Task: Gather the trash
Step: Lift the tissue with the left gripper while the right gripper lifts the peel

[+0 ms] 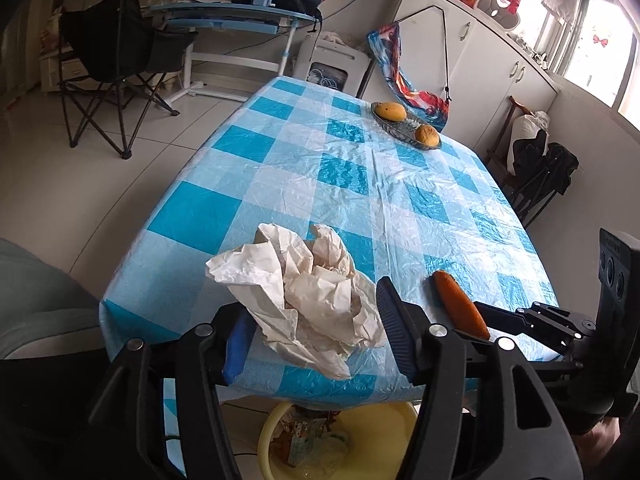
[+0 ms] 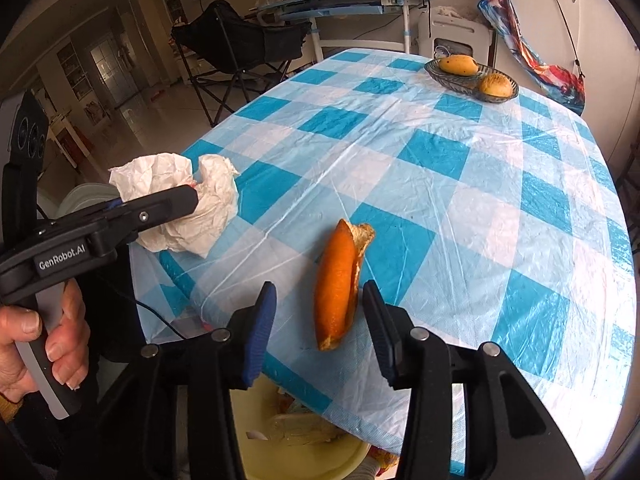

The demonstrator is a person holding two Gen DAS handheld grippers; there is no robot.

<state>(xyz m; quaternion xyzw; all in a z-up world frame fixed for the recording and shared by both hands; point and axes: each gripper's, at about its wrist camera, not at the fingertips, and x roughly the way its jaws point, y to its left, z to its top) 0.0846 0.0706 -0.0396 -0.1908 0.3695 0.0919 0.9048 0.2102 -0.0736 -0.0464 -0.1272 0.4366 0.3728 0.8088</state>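
Note:
A crumpled white paper (image 1: 312,292) lies at the near edge of the blue-checked table (image 1: 320,184). My left gripper (image 1: 316,340) stands open around it, one pad on each side, without pressing on it. From the right wrist view the same paper (image 2: 180,200) shows behind the left gripper (image 2: 192,196). An orange peel (image 2: 336,288) lies on the cloth to the right of the paper. My right gripper (image 2: 320,320) is open astride the peel's near end, with a gap on its left side. In the left wrist view the peel (image 1: 460,304) lies beside the right gripper (image 1: 484,312).
A yellow basin (image 1: 360,432) holding scraps stands on the floor under the near table edge, also seen as the basin (image 2: 320,460). A glass dish (image 2: 432,70) with two fruits sits at the far right. A person's hand (image 2: 48,332) holds the left gripper's handle. A folding chair (image 1: 116,64) stands beyond.

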